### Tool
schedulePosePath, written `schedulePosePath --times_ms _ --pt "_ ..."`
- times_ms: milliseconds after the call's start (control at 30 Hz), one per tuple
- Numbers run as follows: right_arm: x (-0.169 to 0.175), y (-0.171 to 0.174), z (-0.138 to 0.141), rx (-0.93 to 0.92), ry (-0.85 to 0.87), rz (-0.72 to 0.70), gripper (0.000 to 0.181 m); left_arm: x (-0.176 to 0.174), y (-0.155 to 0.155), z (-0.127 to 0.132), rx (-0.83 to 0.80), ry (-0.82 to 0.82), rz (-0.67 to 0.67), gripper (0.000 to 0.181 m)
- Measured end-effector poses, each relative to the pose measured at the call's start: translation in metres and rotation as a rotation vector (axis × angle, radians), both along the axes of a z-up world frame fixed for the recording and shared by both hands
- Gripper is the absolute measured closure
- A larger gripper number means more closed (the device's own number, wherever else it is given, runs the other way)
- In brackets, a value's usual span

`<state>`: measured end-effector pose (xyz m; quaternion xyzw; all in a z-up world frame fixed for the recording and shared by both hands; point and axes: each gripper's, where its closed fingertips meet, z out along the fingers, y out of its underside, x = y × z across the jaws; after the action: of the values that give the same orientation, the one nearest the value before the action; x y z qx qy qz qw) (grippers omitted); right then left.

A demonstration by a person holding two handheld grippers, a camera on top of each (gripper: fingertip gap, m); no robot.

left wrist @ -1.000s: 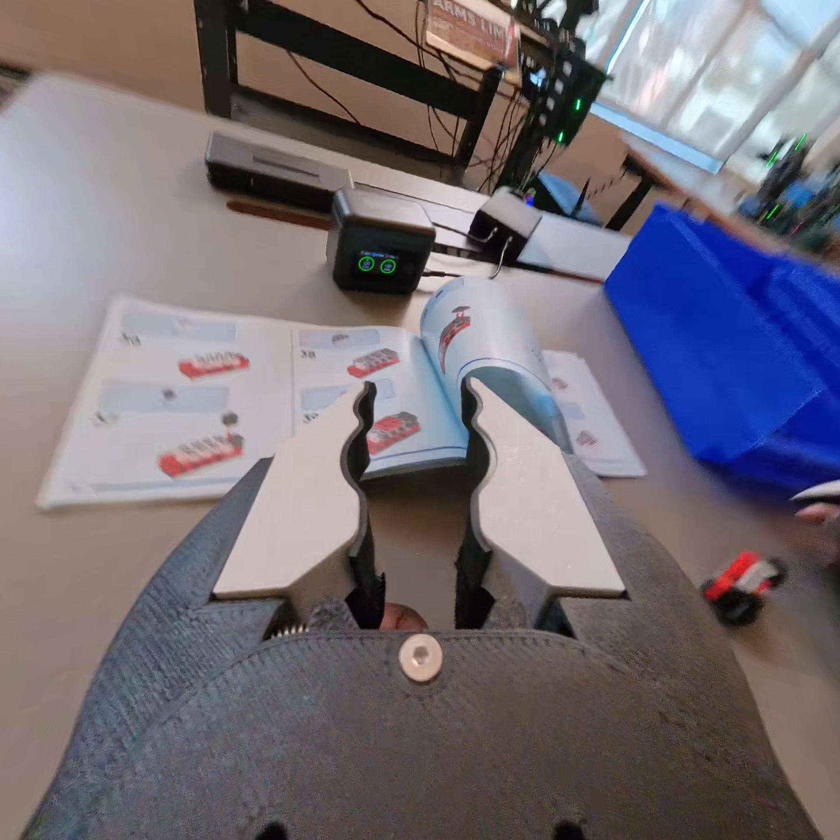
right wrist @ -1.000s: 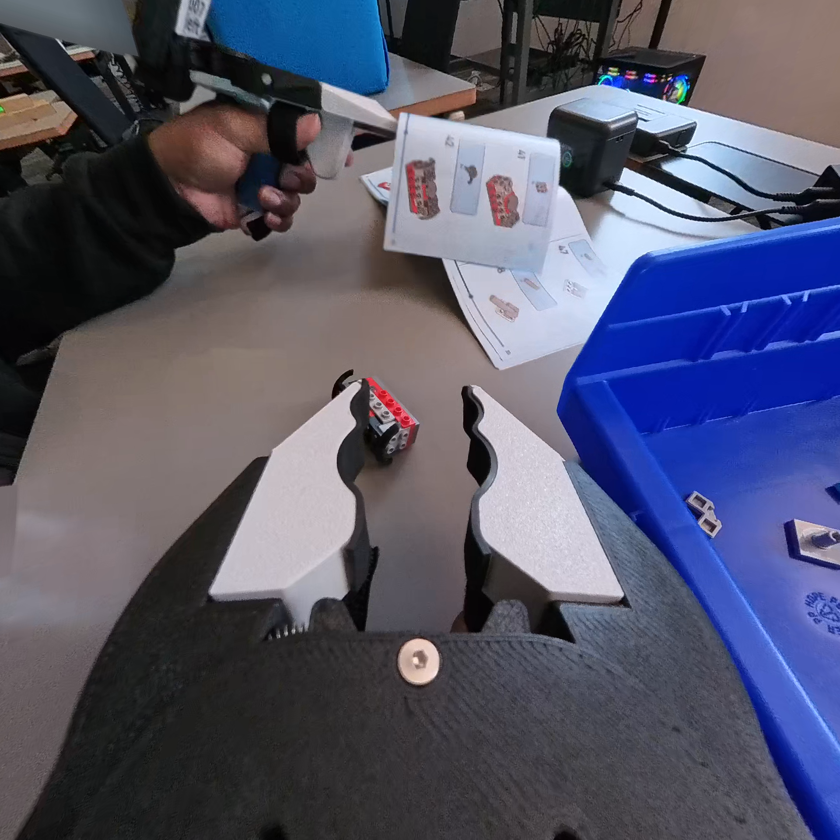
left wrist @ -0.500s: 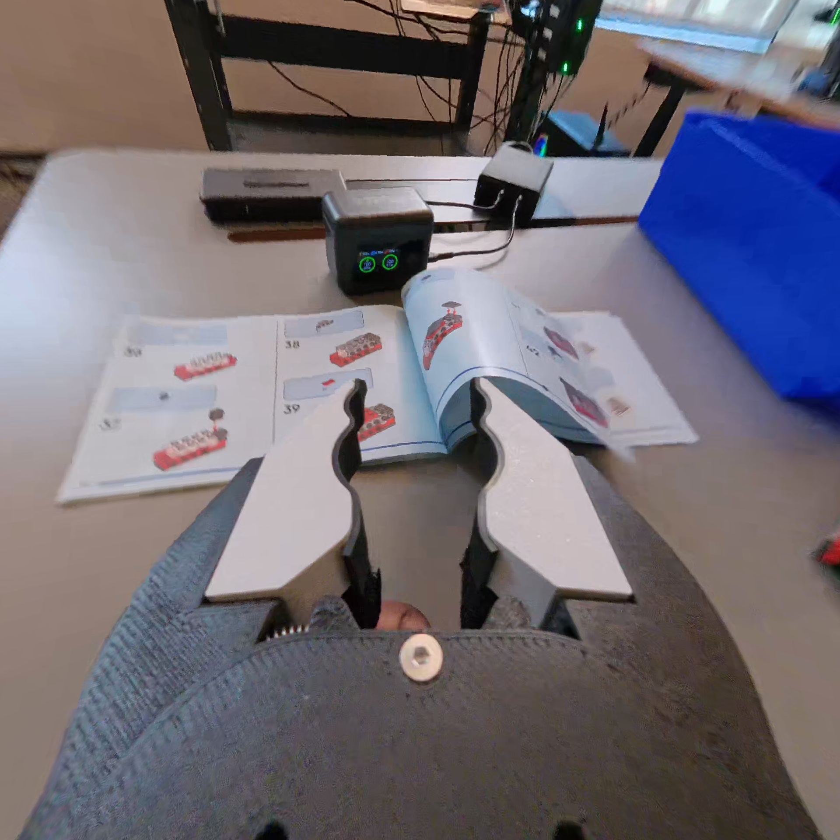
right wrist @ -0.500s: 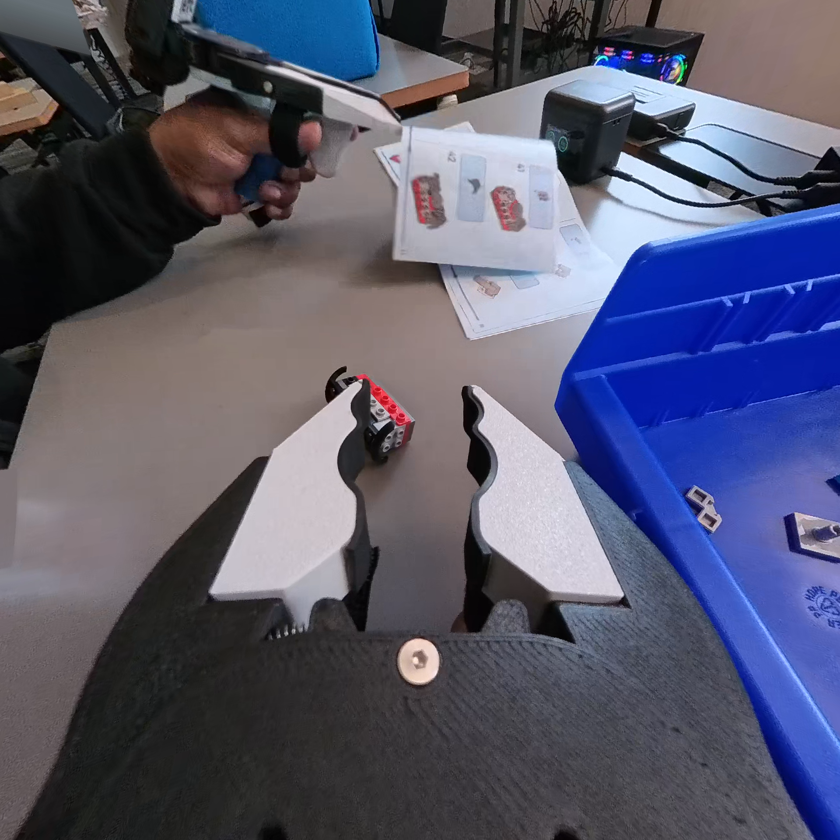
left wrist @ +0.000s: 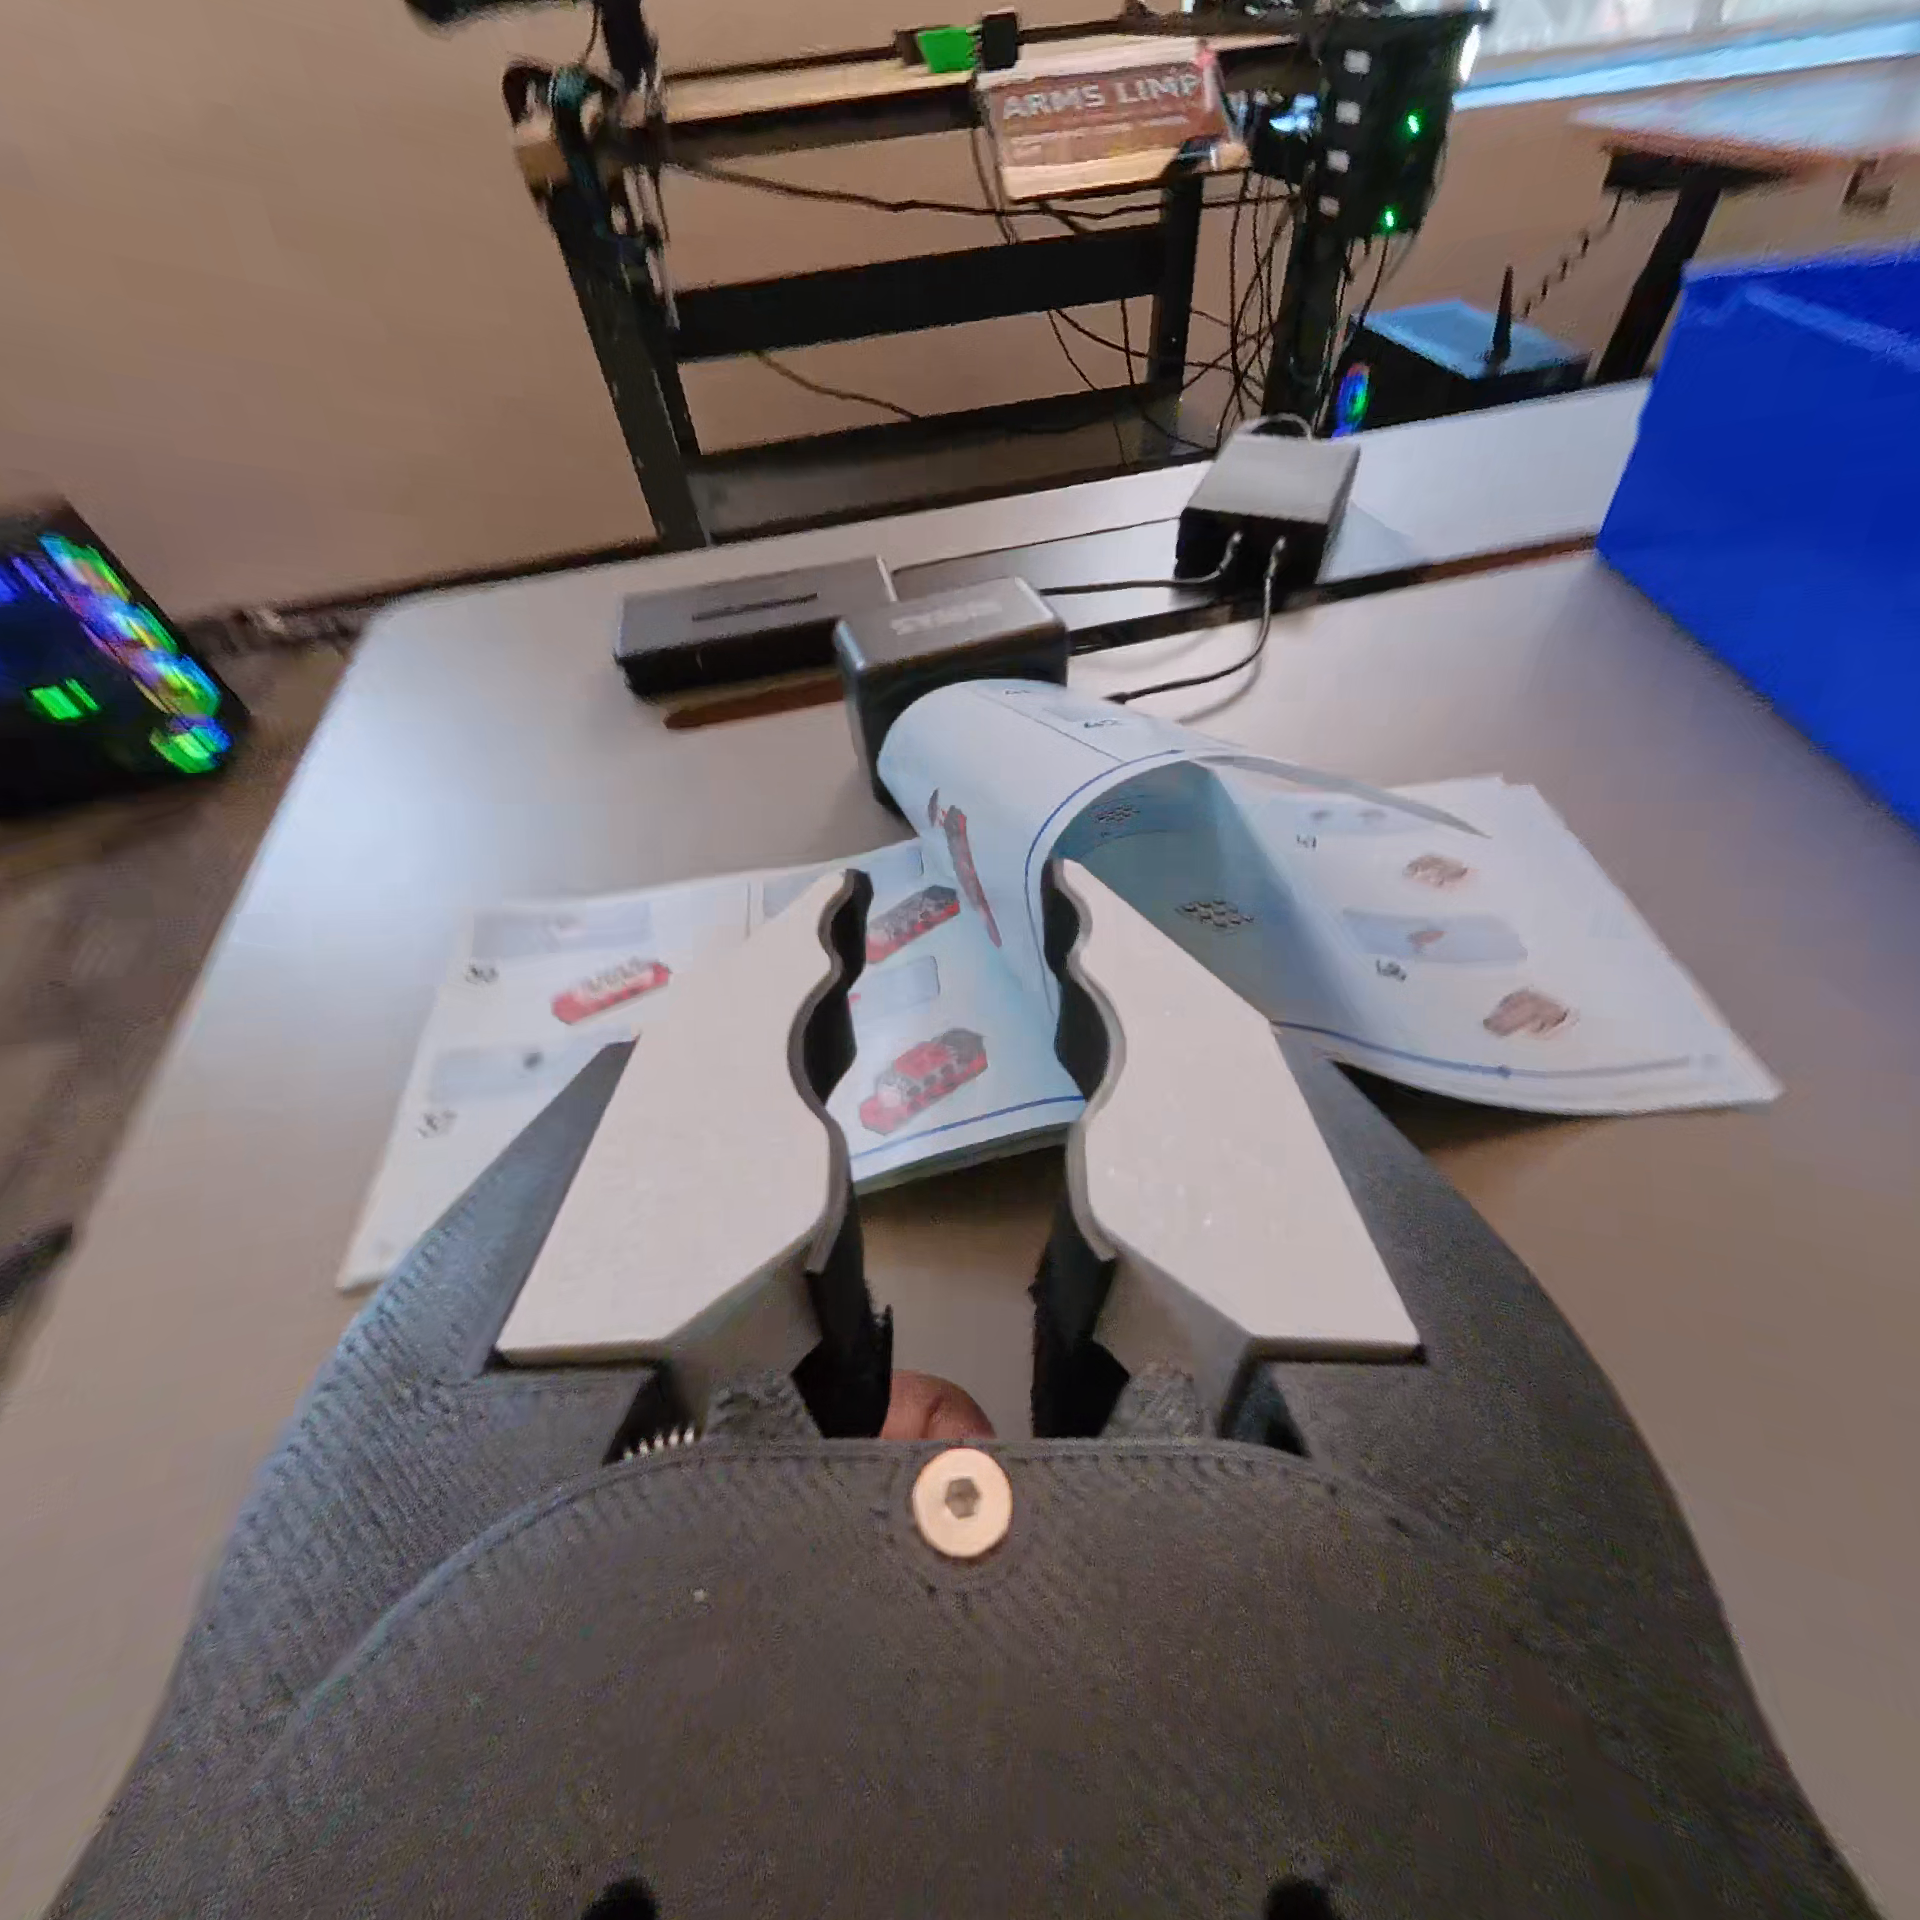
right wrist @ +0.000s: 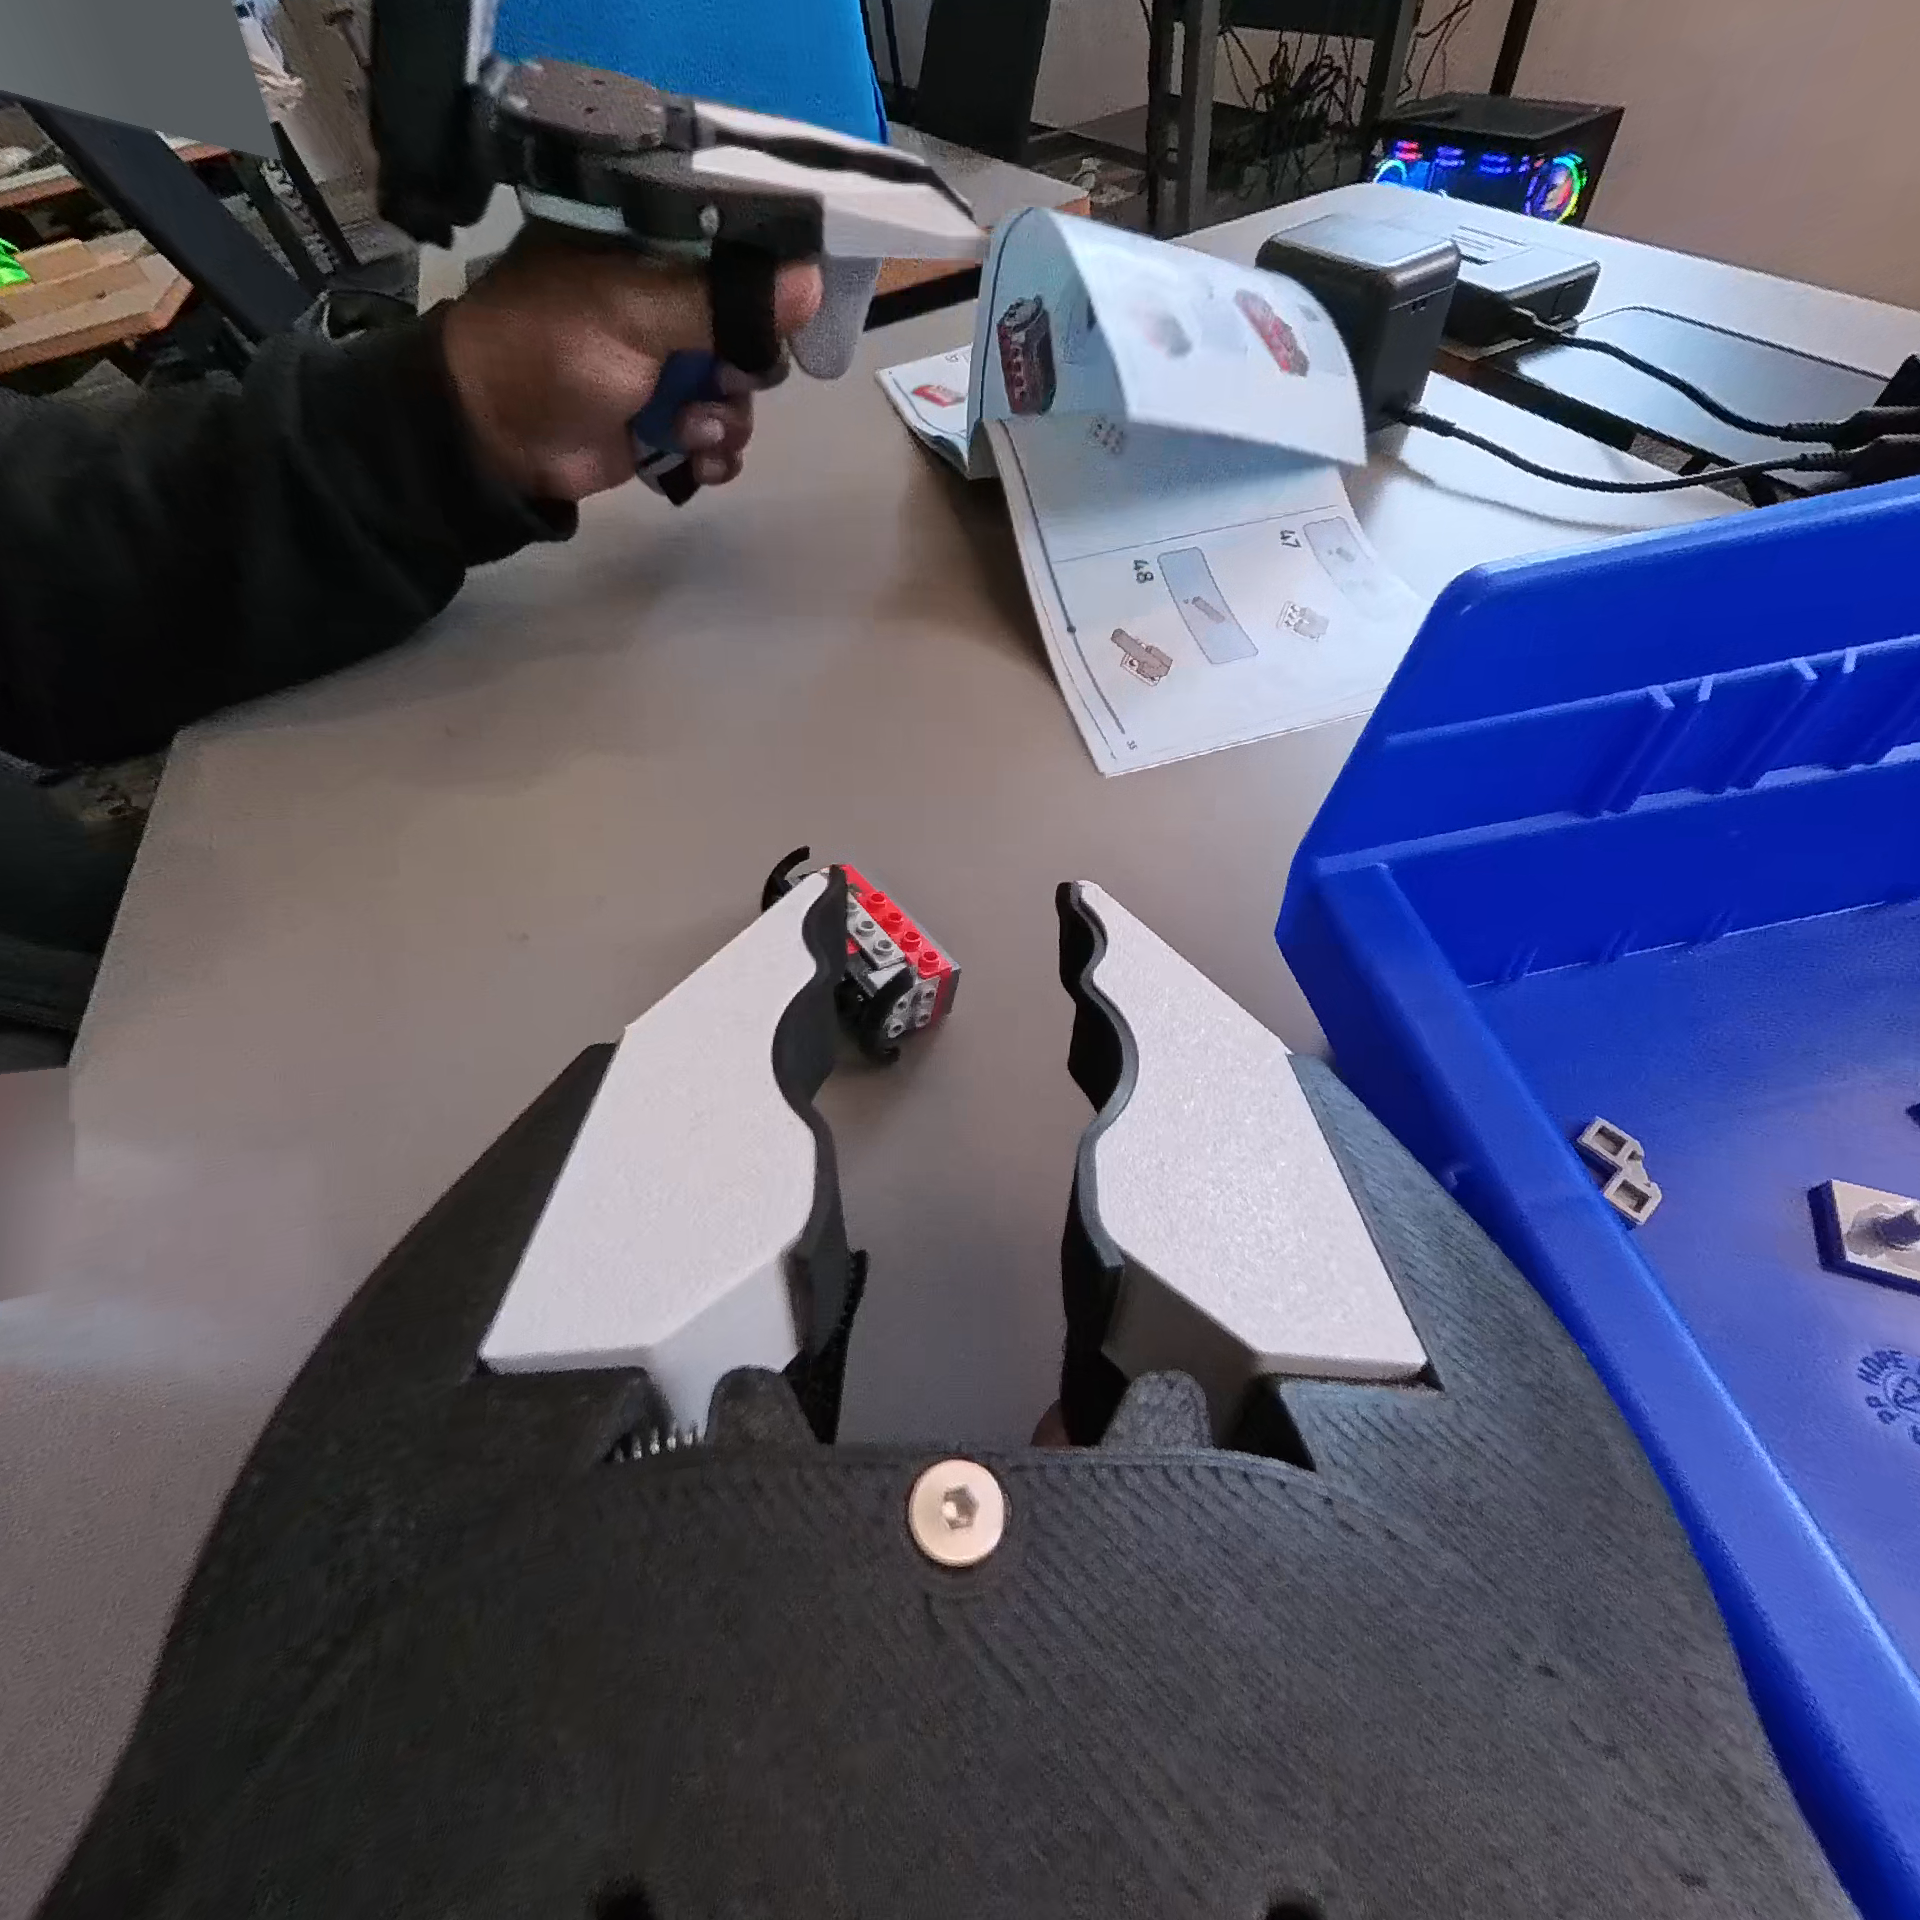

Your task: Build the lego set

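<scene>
Lego car (partly built) beside right tongs, near bin edge.

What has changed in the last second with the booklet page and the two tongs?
The left tongs rose and carried the booklet page further over; it now arches high above the open instruction booklet, its edge at the tips. The right tongs stayed open and empty, and the small red lego car and blue bin stayed put.
</scene>
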<state>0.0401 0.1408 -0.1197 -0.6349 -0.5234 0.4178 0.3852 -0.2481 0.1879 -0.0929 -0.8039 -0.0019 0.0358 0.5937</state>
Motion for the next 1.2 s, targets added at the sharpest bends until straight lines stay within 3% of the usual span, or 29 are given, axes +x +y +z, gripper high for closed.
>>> schedulePosePath --times_ms 233,467,667,867,1000,1200 --pt "0.001 -0.002 0.001 -0.004 0.009 0.010 0.141 -0.030 0.004 -0.025 -0.019 -0.704 0.077 0.157" --pt "0.002 -0.002 0.002 -0.015 0.015 0.011 0.141 -0.056 -0.001 -0.032 0.027 -0.855 0.154 0.159" --pt "0.002 -0.002 0.001 -0.014 0.010 0.009 0.140 -0.069 -0.002 -0.040 0.055 -1.094 0.190 0.160" --pt "0.002 -0.002 0.001 -0.016 0.006 0.007 0.141 -0.081 -0.004 -0.037 0.067 -1.001 0.211 0.159" --pt "0.002 -0.001 0.001 -0.017 0.006 0.006 0.141 -0.092 -0.005 -0.033 0.050 -0.855 0.221 0.157" --pt "0.002 -0.002 0.001 -0.017 0.009 0.006 0.141 -0.134 -0.018 -0.023 0.046 -0.639 0.292 0.150"
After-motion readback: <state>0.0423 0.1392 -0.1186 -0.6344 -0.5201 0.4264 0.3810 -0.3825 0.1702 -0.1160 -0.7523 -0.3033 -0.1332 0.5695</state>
